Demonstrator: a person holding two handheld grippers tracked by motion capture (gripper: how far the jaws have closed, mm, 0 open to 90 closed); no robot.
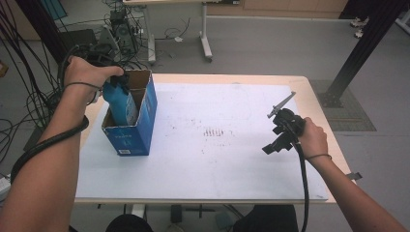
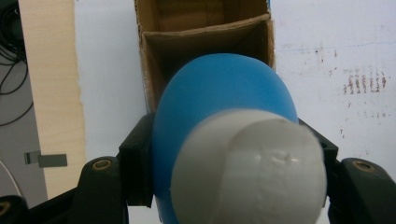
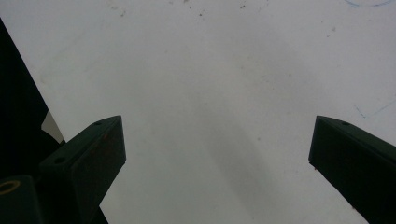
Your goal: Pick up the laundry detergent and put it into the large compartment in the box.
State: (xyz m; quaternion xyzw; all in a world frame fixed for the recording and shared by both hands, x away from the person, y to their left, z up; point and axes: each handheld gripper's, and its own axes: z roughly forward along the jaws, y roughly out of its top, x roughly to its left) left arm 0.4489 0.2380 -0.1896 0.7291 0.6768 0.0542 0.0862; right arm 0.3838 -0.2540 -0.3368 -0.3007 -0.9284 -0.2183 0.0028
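A blue bottle with a white cap stands partly inside an open blue cardboard box at the table's left. My left gripper is shut on the bottle's upper part, its jaws pressed against both sides of the blue body. The box's brown inner compartments lie just below and beyond the bottle. My right gripper hangs above the white table sheet at the right, open, with bare white surface between its fingers.
A white sheet covers most of the wooden table. Faint dark marks sit mid-table. Cables and equipment lie on the floor beyond the far left; a black post stands at the far right.
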